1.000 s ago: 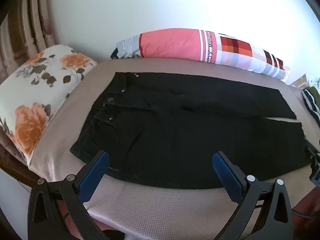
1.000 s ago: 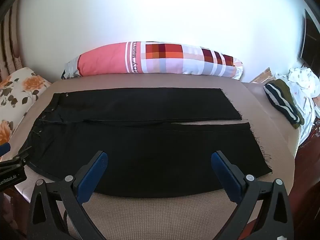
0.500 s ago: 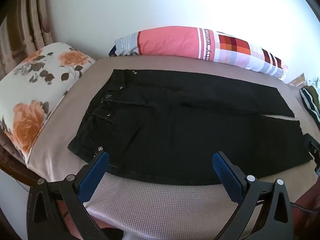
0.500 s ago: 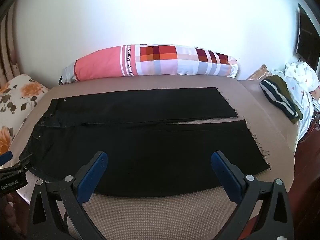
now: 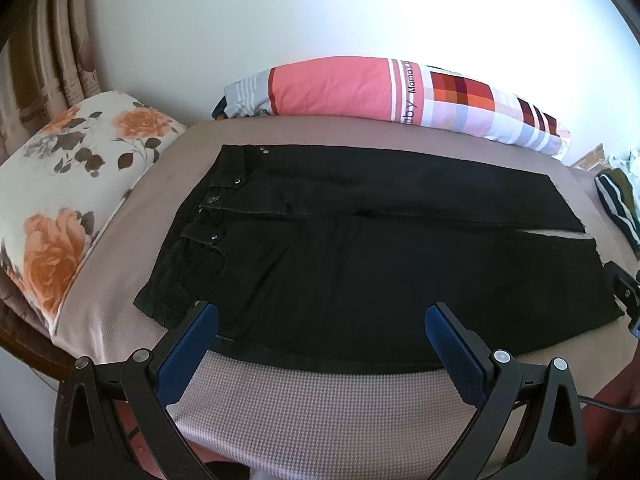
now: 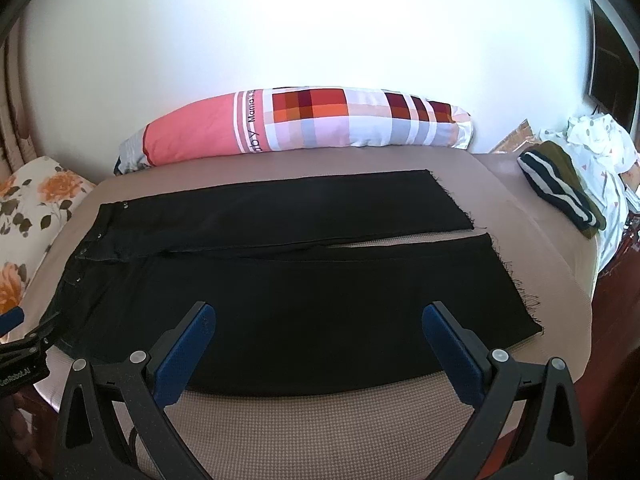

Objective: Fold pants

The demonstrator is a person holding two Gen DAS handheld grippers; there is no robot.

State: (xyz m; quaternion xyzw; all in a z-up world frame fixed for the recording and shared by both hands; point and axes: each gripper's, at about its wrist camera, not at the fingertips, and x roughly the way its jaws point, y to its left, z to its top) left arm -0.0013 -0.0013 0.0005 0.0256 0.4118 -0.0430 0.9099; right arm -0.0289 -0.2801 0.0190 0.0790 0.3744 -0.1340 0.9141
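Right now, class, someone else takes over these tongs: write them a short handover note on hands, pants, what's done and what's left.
Left tongs: open, holding nothing, near the waistband side.
Right tongs: open, holding nothing, near the leg-hem side.
Black pants: spread flat on the bed, waistband on the left, the two legs side by side, frayed hems on the right.
Done: laid out flat only; no fold made.
Left: grip the near edge, fold one leg over the other, then fold lengthwise.

Matt black denim pants (image 5: 360, 256) with shiny metal studs (image 5: 216, 235) lie on the beige waffle-textured cloth bed cover (image 5: 320, 408); hems (image 6: 516, 280) fray roughly at 3 o'clock.
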